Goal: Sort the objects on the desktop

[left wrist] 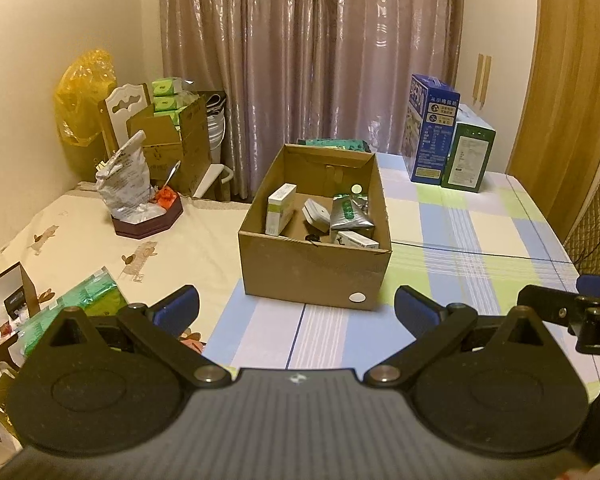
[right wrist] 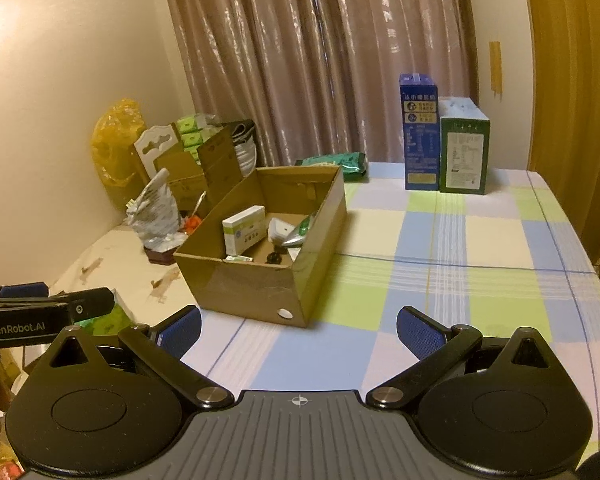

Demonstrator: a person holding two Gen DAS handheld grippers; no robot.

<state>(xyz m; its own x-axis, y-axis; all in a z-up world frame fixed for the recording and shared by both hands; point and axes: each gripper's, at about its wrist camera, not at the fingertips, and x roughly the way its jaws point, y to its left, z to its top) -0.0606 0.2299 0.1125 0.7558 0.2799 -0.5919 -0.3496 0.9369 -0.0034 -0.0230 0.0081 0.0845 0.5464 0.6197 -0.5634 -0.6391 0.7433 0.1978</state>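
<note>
Left tongs [left wrist: 296, 308] spread wide, nothing between the blue pads [left wrist: 178, 308], hovering over the near edge of the counter [left wrist: 480, 240]. Right tongs [right wrist: 299, 328] likewise wide apart and empty, just beside the left pair; each shows at the edge of the other's view. Counter wears a checked cloth [right wrist: 440, 280] of blue, green and cream on the right, a cream cloth with small animal prints [left wrist: 80, 248] on the left. Green packets [left wrist: 88, 296] lie on the cream cloth just beyond the left tongs, partly hidden by them. Ahead, mid-counter, an open cardboard box [left wrist: 312, 272] sits across the seam of the two cloths, a white round sticker [left wrist: 357, 297] on its near wall. Inside: a white-and-green carton [left wrist: 280, 208] leaning on the left wall, a white gadget [left wrist: 316, 214], a silver-green foil pouch [left wrist: 350, 214], a small flat carton [left wrist: 358, 240] at the near right corner, a small black item [left wrist: 312, 238]. Left of the box, a crumpled silver bag [left wrist: 126, 184] stands in a dark red tray [left wrist: 148, 220]. Behind the box, a green package [right wrist: 336, 164] lies against its far wall. Far right of the counter, a tall blue carton [left wrist: 430, 128] and a shorter green carton [left wrist: 466, 156] stand upright, touching. Beyond, curtains [left wrist: 308, 40].
</note>
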